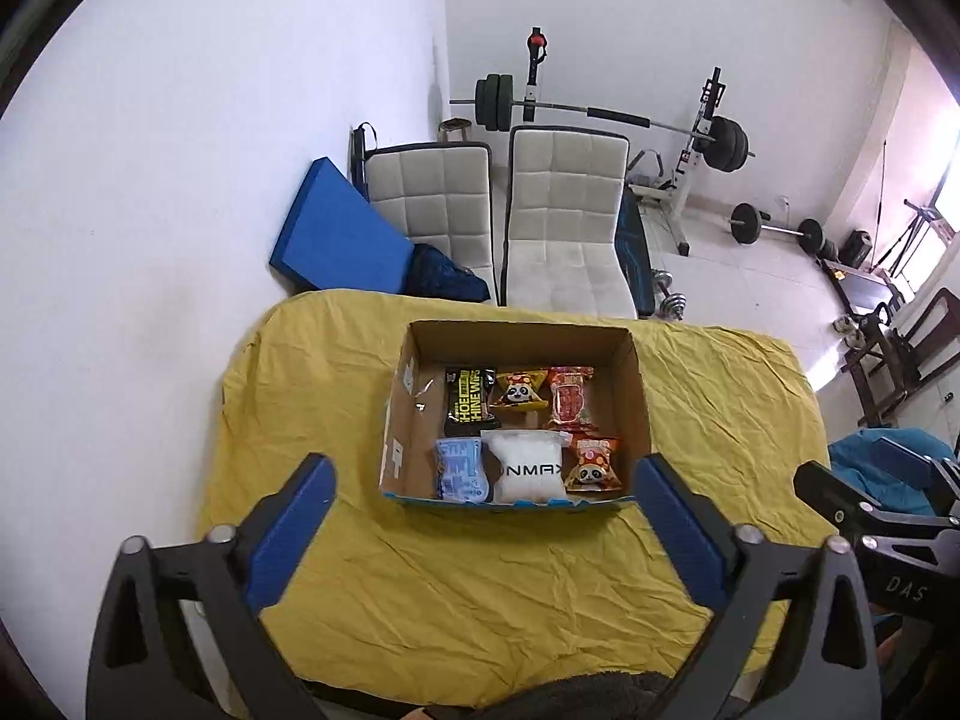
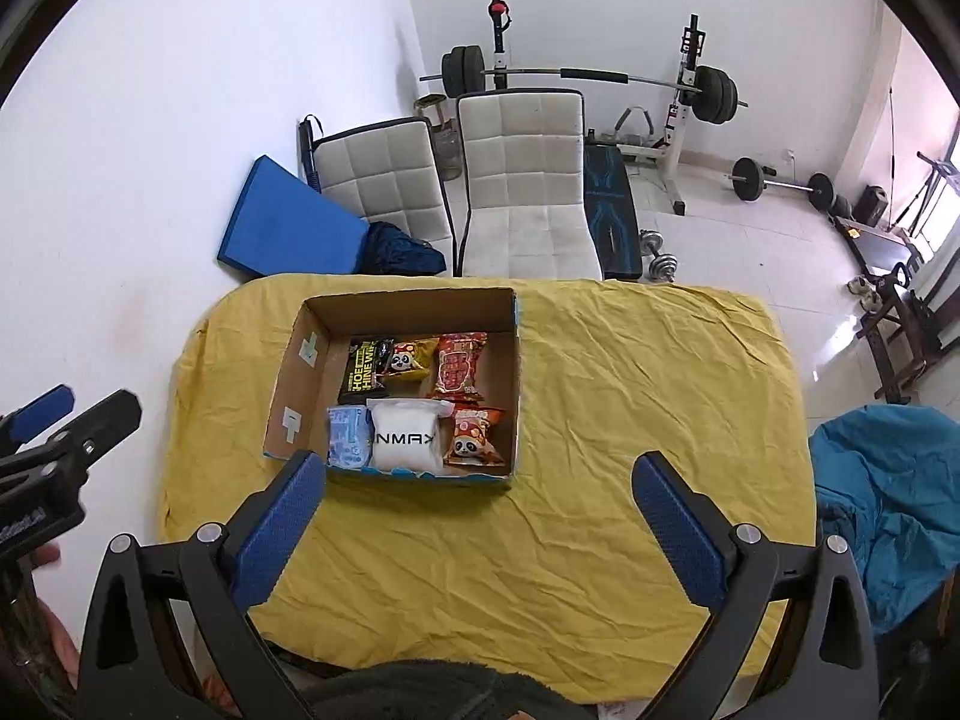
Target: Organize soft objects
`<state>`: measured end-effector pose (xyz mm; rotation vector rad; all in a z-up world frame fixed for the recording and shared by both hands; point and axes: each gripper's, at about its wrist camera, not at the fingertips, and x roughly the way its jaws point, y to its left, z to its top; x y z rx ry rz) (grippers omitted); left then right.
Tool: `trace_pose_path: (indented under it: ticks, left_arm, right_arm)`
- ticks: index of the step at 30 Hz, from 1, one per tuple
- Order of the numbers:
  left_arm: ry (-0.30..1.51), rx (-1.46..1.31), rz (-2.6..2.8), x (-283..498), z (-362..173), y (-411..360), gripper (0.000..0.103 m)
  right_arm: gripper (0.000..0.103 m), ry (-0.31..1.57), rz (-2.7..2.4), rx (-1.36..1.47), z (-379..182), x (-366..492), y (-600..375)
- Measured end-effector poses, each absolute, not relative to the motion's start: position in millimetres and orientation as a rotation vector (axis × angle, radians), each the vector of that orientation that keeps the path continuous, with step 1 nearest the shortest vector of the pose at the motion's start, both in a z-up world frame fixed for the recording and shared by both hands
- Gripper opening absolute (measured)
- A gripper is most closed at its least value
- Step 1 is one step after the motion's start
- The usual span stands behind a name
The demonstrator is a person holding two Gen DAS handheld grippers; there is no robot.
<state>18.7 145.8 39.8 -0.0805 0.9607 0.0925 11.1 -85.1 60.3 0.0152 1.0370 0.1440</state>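
Observation:
An open cardboard box [image 1: 636, 378] [image 2: 510, 336] stands on the yellow cloth [image 1: 480, 588] [image 2: 600, 390]. Inside lie several soft packets: a black shoe-wipes pack [image 1: 470, 401], two panda snack bags [image 1: 521, 391] [image 1: 594, 464], a red snack bag [image 1: 570, 397], a blue packet [image 1: 461, 471] and a white pouch [image 1: 528, 468] [image 2: 402, 437]. My left gripper [image 1: 483, 474] is open and empty, hovering near the box's front edge. My right gripper [image 2: 477, 474] is open and empty, to the right of the left one, above the cloth.
Two white padded chairs [image 1: 561, 222] [image 2: 522, 192] stand behind the table. A blue mat [image 1: 336, 234] leans on the wall. Weight bench and barbells [image 2: 690, 90] fill the back. A teal fabric heap [image 2: 882, 492] lies at the table's right.

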Motion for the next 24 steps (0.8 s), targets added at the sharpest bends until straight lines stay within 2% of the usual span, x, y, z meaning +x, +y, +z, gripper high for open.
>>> trace_pose_path:
  ticks: [24]
  left_arm:
    - [0.944, -0.075, 0.111, 0.1, 42.2, 133.5, 0.103]
  right_arm:
    - [0.103, 1.014, 0.132, -0.008, 72.3, -0.5, -87.8]
